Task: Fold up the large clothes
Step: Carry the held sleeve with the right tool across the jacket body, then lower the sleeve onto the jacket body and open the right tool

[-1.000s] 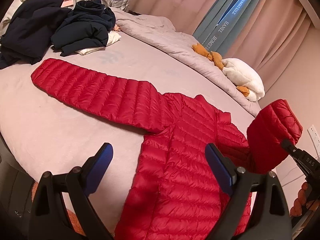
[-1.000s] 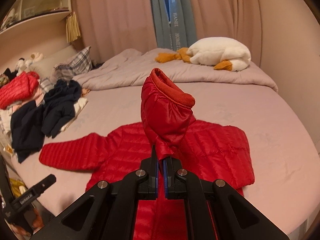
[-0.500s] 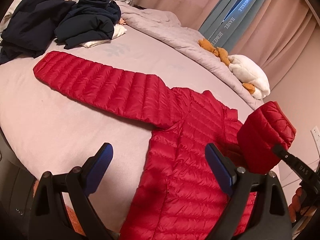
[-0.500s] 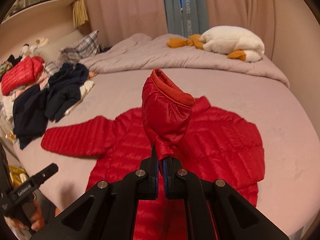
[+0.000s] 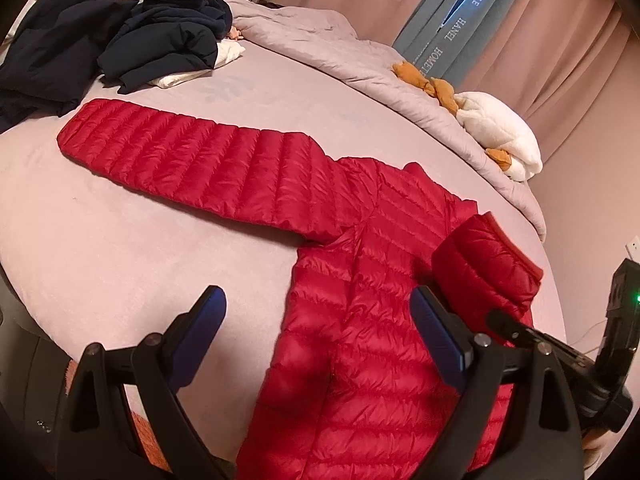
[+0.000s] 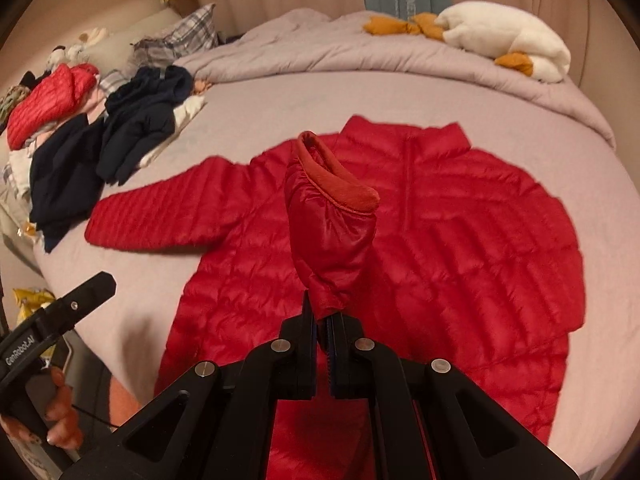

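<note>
red down jacket (image 6: pixel 460 240) flat on bed (image 6: pixel 400 96), right gripper (image 6: pixel 323 328) fingers pinching the raised sleeve cuff (image 6: pixel 336 200), left gripper (image 5: pixel 316 320) fingers wide apart, empty, bare sheet beside far sleeve (image 5: pixel 192 156)

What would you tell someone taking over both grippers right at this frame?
Right gripper: shut on the cuff of the red jacket, holding that sleeve up over the body.
Left gripper: open, empty, above the jacket's lower left side.
Jacket lies flat on the bed; the other sleeve is spread toward the dark clothes pile.
Left: lay the held sleeve down, fold the other in, then fold the body.
</note>
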Motion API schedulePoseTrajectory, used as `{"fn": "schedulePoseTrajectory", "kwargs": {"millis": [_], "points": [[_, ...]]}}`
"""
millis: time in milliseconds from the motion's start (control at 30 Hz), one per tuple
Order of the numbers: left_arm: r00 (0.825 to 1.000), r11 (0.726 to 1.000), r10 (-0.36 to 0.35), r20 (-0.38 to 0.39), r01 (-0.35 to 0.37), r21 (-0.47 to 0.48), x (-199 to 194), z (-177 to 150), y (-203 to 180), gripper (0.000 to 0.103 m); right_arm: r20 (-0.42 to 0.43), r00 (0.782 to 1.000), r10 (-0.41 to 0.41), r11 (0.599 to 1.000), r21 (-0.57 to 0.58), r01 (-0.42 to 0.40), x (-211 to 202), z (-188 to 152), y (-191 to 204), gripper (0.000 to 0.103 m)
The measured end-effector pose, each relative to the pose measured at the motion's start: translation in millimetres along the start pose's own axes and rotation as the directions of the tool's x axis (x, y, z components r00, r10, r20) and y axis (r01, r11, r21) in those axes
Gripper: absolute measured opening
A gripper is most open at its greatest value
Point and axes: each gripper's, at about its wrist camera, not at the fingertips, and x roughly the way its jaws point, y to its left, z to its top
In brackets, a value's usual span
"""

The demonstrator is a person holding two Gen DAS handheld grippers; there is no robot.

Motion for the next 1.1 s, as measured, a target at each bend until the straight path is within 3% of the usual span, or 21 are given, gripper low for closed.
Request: {"fn": "schedulePoseTrajectory", "kwargs": {"millis": [467,733,900,1000,1067,1100], "points": [[0.998,0.999,0.054,-0.022,-0.053,0.006,1,0,2,0.093,-0.163,0.986,0.028,0.999,-0.022,-0.032,47,-19,10,0.005],[0.995,0.994,0.094,-0.043,-0.092,0.054,-1,2,-4,0.093,-0.177,0.983,0.044,0.999,0.006,-0.044,52,-23,7,0.005],[0.993,0.991,0.112,-0.039,-0.109,0.083,-4,5,-14,0.093,-0.155,0.988,0.025,0.999,-0.040,-0.032,42,-24,12,0.005],[0.994,0.990,0.104,-0.042,-0.100,0.097,-6,6,-22,0.093,-0.142,0.989,0.046,0.997,-0.047,-0.053,30,-24,9,0.014],[0.995,0.990,0.090,-0.042,-0.085,0.113,-7,8,-29,0.093,-0.114,0.991,0.072,0.997,-0.030,-0.076,15,-23,2,0.035],[0.996,0.990,0.082,-0.039,-0.077,0.119,-8,8,-32,0.093,-0.098,0.992,0.078,0.996,-0.024,-0.081,9,-23,0,0.039]]}}
